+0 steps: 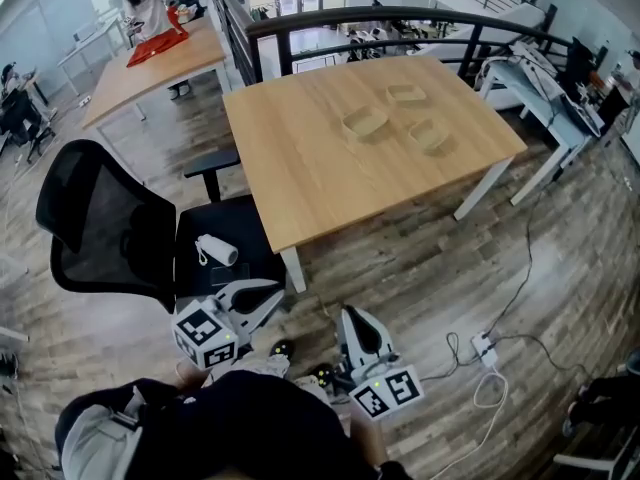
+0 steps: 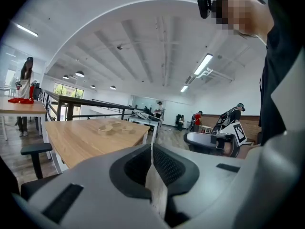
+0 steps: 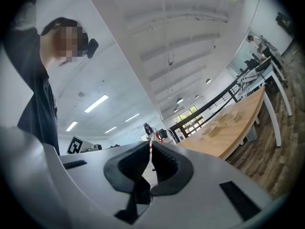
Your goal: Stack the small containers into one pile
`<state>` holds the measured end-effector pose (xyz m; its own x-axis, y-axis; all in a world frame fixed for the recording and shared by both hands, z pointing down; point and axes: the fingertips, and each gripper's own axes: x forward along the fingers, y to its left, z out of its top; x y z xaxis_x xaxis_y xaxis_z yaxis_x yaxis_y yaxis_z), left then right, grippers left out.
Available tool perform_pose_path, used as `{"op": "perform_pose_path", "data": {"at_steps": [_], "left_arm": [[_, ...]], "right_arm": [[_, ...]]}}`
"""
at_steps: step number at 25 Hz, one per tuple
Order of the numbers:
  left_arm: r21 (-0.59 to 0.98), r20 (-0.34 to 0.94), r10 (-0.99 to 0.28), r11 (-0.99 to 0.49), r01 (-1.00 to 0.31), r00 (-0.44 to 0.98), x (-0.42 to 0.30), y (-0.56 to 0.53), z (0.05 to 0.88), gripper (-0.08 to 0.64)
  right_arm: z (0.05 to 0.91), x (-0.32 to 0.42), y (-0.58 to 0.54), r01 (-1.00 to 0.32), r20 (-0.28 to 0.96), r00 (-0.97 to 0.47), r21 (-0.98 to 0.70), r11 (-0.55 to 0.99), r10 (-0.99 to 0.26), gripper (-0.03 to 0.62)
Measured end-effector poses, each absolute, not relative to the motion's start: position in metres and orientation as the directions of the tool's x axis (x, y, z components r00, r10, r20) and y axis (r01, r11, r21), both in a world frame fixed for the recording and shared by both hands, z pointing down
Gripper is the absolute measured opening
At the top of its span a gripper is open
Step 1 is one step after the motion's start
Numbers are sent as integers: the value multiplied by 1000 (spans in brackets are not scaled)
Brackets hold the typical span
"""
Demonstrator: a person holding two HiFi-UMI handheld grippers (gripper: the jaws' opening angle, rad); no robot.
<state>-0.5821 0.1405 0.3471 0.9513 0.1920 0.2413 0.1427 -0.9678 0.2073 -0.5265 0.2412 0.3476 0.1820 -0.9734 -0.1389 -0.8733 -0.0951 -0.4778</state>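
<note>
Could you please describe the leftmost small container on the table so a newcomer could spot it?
Look at the light wooden table by the black railing. Three shallow tan containers sit apart on its far right part. This container is nearest the table's middle, left of the other two.

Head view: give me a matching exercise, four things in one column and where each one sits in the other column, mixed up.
Things
1. small containers
2. white cylinder
3. white power strip
4. red item

Places
A. on the floor, among cables
B. on the seat of the black chair
C. on the near wooden table
D. on the far table, upper left

Pairs: 1-C, 2-B, 3-A, 4-D
</note>
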Motion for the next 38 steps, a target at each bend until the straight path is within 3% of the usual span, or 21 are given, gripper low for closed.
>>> {"op": "perform_pose_path", "data": {"at_steps": [14,25,33,38], "left_arm": [[171,220,223,-967,188,950,-559,193,339,28],[165,246,274,-957,238,930,-540,209,348,28],[146,198,324,-943,299,925,-506,216,339,26],[182,203,311,-944,277,928,-502,205,348,28]], "right_arm": [[345,-514,296,-875,-165,220,-469,-119,-961,28],[355,-508,320,-879,-118,281,-430,-206,-952,29],[350,-483,324,-881,-103,317,-401,-253,-943,29],[347,-479,311,-898,-94,292,-370,-239,-952,29]]}}
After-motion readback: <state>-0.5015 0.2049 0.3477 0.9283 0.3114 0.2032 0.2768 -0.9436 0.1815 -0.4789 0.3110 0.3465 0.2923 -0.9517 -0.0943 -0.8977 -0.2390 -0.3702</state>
